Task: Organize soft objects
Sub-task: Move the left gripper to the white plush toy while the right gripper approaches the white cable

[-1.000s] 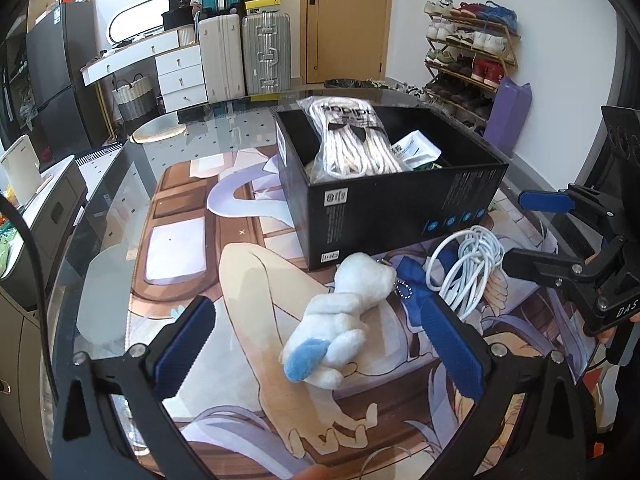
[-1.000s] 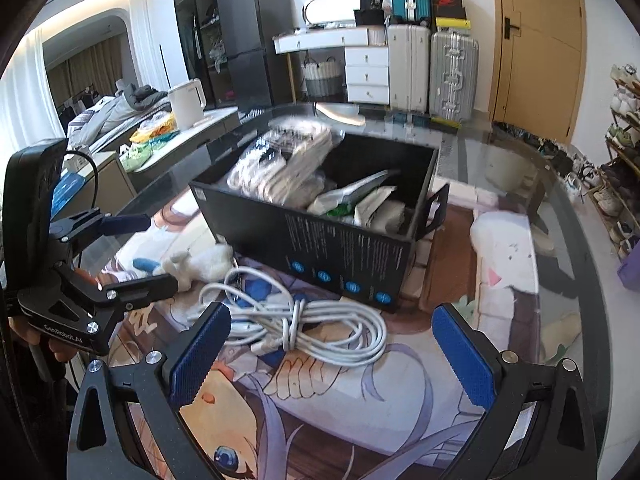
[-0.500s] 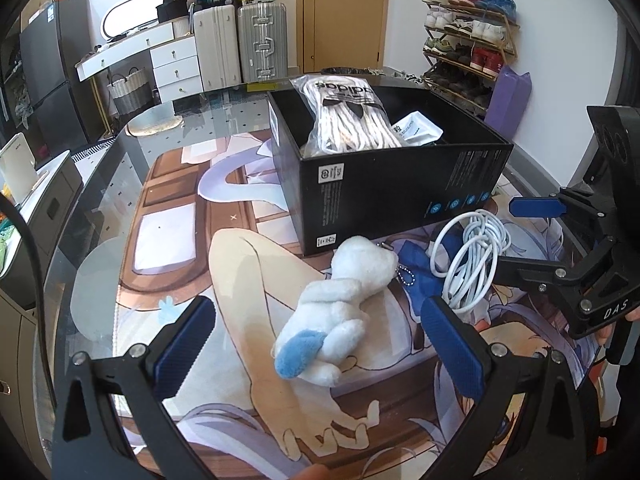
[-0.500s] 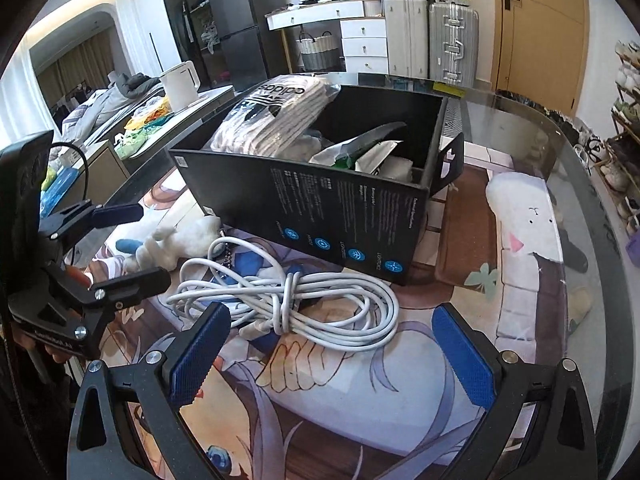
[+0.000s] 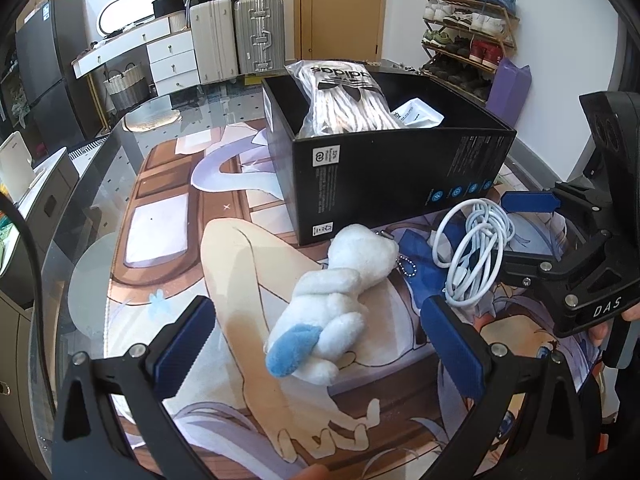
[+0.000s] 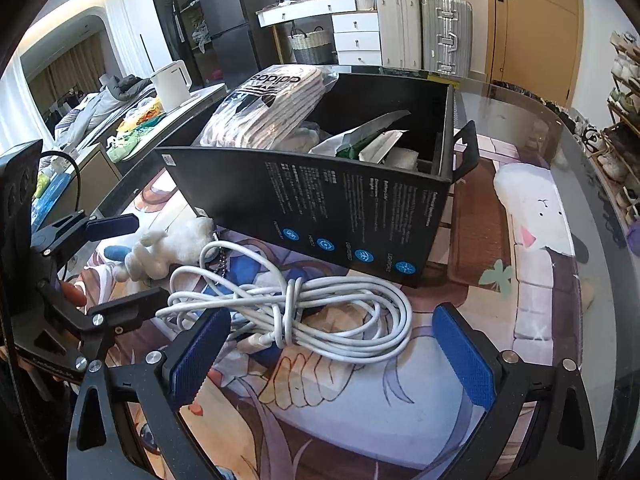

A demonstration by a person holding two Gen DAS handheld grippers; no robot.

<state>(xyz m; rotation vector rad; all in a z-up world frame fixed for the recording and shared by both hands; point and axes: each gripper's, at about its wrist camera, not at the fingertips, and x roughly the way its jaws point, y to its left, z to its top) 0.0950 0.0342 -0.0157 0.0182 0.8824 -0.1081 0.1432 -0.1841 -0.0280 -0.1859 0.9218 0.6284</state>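
Left claw (image 5: pixel 320 344) hangs released around a white plush toy (image 5: pixel 332 300) on the desk (image 5: pixel 92 216); right claw (image 6: pixel 328 348), equally released, straddles a coiled white cable (image 6: pixel 304 312). Beyond both sits a black box (image 5: pixel 384 176) holding a bagged sock pack (image 5: pixel 348 96).

Background: two silver suitcases (image 5: pixel 236 36) by white drawers (image 5: pixel 172 60); shoe rack (image 5: pixel 468 28) (right wall); white kettle (image 6: pixel 172 80)

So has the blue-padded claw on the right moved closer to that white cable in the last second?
Yes. The right gripper has come forward and down toward the white cable: against the black box, cable and box both loom larger, and its open fingers now flank the coil.
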